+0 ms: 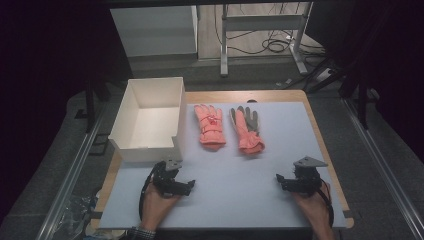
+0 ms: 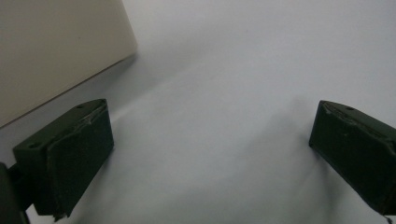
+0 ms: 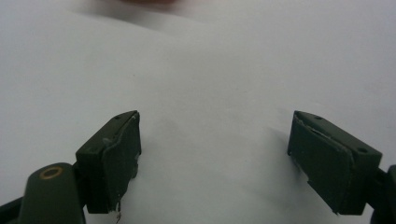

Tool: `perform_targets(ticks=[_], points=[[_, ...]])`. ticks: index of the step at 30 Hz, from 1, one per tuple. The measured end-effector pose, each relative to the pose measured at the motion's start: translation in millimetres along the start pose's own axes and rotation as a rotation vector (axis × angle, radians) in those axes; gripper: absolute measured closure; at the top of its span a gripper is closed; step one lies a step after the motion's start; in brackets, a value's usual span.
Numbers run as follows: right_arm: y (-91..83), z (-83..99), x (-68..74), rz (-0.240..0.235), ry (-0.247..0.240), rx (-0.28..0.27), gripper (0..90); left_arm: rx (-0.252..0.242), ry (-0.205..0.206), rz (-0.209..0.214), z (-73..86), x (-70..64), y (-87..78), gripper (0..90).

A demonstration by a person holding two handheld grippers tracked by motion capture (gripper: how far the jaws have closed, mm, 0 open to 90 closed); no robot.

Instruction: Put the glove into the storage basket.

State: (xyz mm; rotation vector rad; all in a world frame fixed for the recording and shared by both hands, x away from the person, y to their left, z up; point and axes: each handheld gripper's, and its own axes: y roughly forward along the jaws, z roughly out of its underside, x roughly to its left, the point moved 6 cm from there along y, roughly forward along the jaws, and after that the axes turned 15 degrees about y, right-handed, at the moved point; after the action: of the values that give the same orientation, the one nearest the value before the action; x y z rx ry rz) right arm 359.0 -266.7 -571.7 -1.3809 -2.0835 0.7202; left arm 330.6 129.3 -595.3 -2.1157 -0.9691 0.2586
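Observation:
Two orange-pink gloves lie side by side on the pale mat, fingers pointing away: the left glove back up, the right glove showing a grey palm. My left gripper rests near the mat's front left, below the white box; in the left gripper view the left gripper is open over bare mat. My right gripper sits at the front right; in the right gripper view the right gripper is open with nothing between its jaws. Both are well short of the gloves.
An open white cardboard box stands at the mat's left, its wall close to my left gripper. The light mat covers a wooden table. Table legs and cables show on the floor behind.

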Motion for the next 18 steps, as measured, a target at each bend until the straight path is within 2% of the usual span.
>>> perform_targets(ticks=[13, 18], points=[[-0.8, -2.1, 1.3, 0.002, -0.003, 0.017, 19.2, 0.000, 0.000, 0.001, 0.0, 0.1, 0.0, 0.0], [-1.6, -10.5, 6.7, -0.033, -0.004, 0.023, 21.3, 0.000, 0.000, 0.001, 0.0, 0.1, 0.0, 0.0]])
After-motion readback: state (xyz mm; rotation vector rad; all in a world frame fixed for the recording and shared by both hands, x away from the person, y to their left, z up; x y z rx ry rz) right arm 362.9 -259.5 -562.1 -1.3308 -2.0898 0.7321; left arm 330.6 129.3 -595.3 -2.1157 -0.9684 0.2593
